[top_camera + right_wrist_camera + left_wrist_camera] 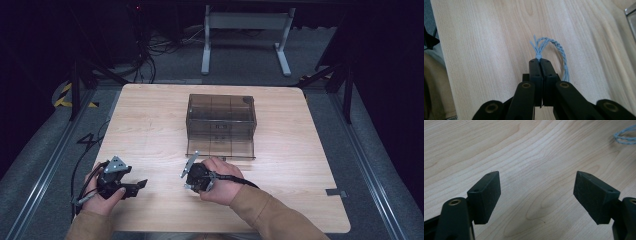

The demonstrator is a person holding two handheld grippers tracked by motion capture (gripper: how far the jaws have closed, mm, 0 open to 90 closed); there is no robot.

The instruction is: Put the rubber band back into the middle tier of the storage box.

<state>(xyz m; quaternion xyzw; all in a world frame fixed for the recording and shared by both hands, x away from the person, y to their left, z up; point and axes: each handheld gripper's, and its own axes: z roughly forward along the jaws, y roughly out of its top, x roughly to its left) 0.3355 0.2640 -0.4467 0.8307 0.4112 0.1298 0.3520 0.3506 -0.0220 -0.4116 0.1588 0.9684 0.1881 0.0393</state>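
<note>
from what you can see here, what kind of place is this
Probably a lab or recording studio: a lone wooden table stands on grey carpet among dark surroundings, with loose cables on the floor behind and yellow-black hazard tape marking a stand's foot.

Left tongs (537,195) spread wide, low over table; right tongs (540,65) clamped together, angled downward.

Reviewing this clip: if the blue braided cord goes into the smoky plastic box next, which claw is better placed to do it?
Probably the right claw: it is already shut on the blue cord and sits just in front of the box. The left claw is open over bare table, farther from the box.
</note>
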